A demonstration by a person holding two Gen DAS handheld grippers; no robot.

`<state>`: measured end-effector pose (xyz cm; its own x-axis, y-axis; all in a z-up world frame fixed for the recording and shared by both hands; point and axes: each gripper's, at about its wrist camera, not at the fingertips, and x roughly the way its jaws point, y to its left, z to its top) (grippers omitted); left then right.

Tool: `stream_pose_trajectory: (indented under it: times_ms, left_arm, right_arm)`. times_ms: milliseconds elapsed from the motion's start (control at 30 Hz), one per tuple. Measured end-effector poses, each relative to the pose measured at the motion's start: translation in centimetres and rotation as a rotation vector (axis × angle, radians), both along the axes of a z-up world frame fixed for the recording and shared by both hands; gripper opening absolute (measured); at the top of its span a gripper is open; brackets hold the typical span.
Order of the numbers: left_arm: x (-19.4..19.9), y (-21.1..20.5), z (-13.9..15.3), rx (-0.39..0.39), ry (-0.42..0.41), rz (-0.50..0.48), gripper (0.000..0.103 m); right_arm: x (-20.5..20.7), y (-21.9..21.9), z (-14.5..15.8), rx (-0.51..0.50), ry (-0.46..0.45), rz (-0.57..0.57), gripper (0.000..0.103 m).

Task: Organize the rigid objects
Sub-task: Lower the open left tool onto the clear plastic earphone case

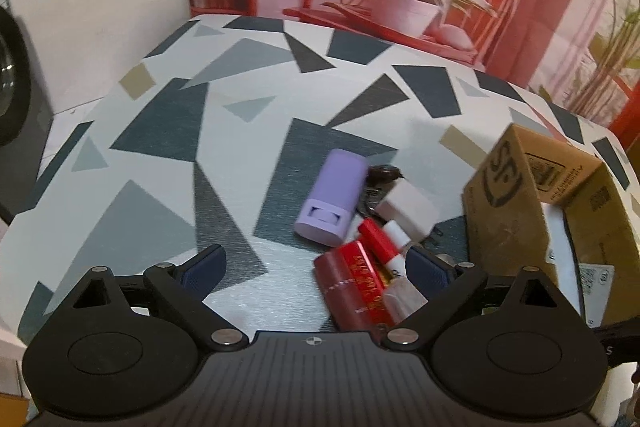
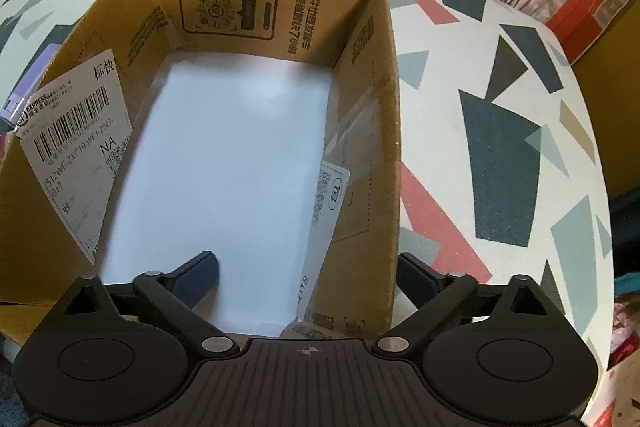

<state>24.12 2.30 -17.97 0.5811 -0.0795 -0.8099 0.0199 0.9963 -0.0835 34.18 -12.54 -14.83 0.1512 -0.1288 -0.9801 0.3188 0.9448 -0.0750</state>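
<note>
Left gripper (image 1: 316, 267) wide, empty; tubes (image 1: 360, 275) crowd its right finger, perhaps touching. Right gripper (image 2: 308, 275) wide, straddling the box (image 2: 390, 147) wall.

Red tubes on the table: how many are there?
2: a bright red tube and a dark red tube, side by side by the left gripper's right finger. More may be hidden.

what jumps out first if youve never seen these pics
A small heap of cosmetics on the geometric-patterned tabletop: a lilac plastic stick tube and a glossy red lipstick box, just ahead of the open left gripper. To their right stands an open brown cardboard box, white-floored.
</note>
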Motion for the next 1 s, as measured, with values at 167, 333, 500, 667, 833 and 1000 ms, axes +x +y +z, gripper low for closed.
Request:
stream_pose_trajectory:
  times_ms: [167, 333, 500, 667, 833, 1000]
  left_arm:
    - [0.2, -0.1, -0.2, -0.029, 0.016, -0.018, 0.094]
    - [0.4, -0.3, -0.4, -0.057, 0.042, -0.027, 0.079]
    - [0.8, -0.8, -0.2, -0.059, 0.049, -0.042, 0.08]
    - [1.3, -1.7, -0.6, -0.093, 0.072, -0.078, 0.08]
    - [1.3, -3.4, -1.5, -0.105, 0.107, -0.119, 0.08]
    - [1.3, -4.7, -2.3, -0.11, 0.124, -0.153, 0.071]
  right_arm:
    - [0.1, -0.1, -0.3, 0.003, 0.011, -0.004, 0.103]
    - [0.3, -0.1, -0.4, 0.002, 0.025, -0.006, 0.103]
    - [0.5, 0.2, -0.3, -0.001, 0.044, -0.008, 0.103]
    - [0.4, 0.1, -0.3, 0.001, 0.052, -0.015, 0.103]
    - [0.4, 0.1, -0.4, 0.002, 0.052, -0.01, 0.103]
    - [0.4, 0.2, -0.4, 0.0, 0.05, -0.009, 0.103]
